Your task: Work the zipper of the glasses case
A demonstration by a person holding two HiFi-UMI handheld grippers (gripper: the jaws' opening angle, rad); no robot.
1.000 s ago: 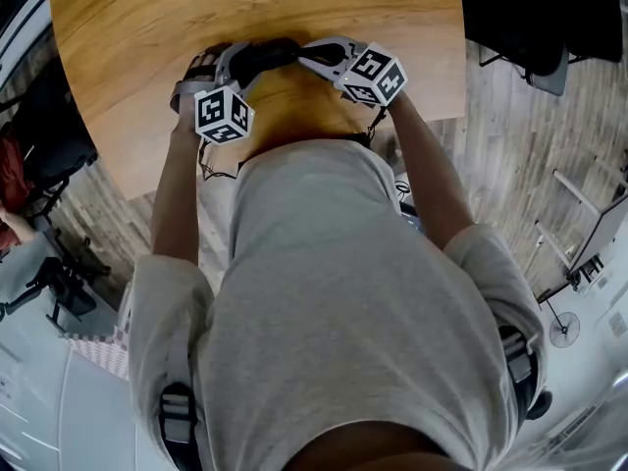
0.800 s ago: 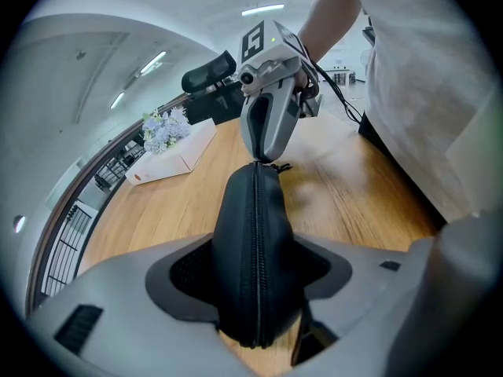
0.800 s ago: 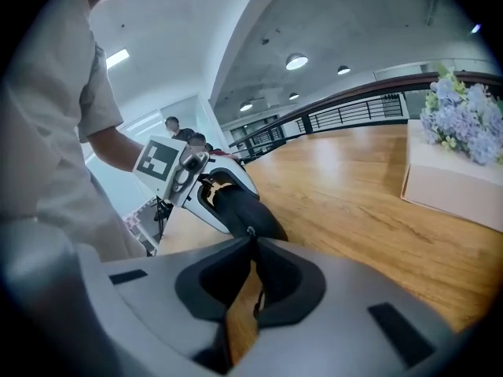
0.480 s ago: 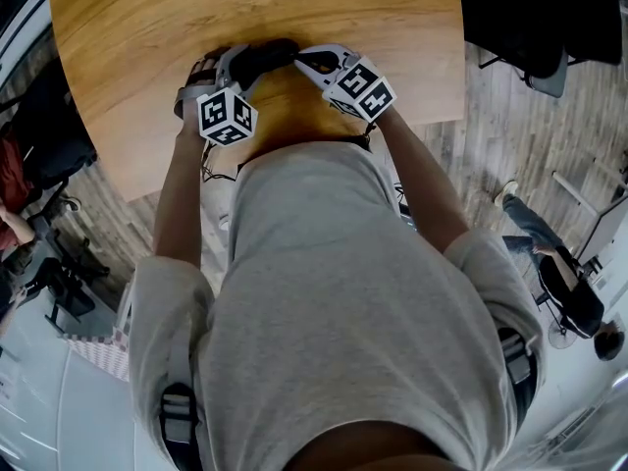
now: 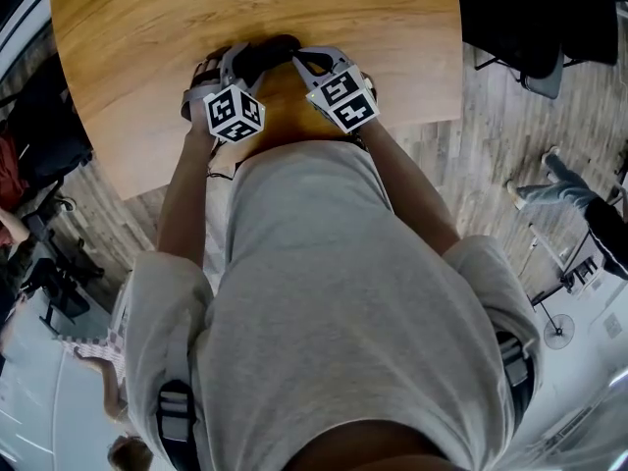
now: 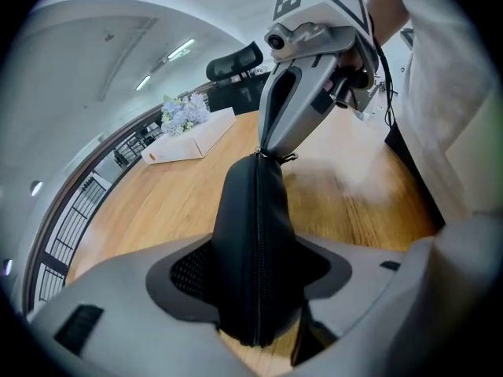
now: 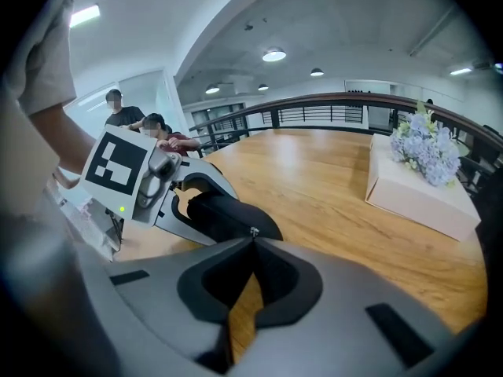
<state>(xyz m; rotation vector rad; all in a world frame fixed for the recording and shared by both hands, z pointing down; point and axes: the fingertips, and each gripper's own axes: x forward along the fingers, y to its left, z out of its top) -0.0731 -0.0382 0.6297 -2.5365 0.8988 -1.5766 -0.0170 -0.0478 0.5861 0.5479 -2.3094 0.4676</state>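
Observation:
The black glasses case (image 5: 263, 55) lies on the wooden table (image 5: 128, 37) close to its near edge. My left gripper (image 5: 232, 69) is shut on one end of the case. In the left gripper view the case (image 6: 255, 210) stands between the jaws with its zipper line (image 6: 257, 289) running down the middle. My right gripper (image 5: 298, 60) meets the case's other end, jaws shut. Its tips (image 7: 252, 237) pinch the small metal zipper pull (image 7: 253, 231) at the end of the case (image 7: 228, 214). The left gripper view shows that pinch too, at the right gripper (image 6: 264, 152).
A white box with pale flowers (image 7: 420, 187) stands further along the table, with a railing behind it. The table's near edge (image 5: 294, 140) is against the person's body. People (image 7: 130, 116) sit in the background, and a black office chair (image 6: 236, 60) stands past the table.
My right gripper has swung left and nearer to the body, with its tip staying at the case's end. My left gripper has shifted slightly right. The case has stayed in place.

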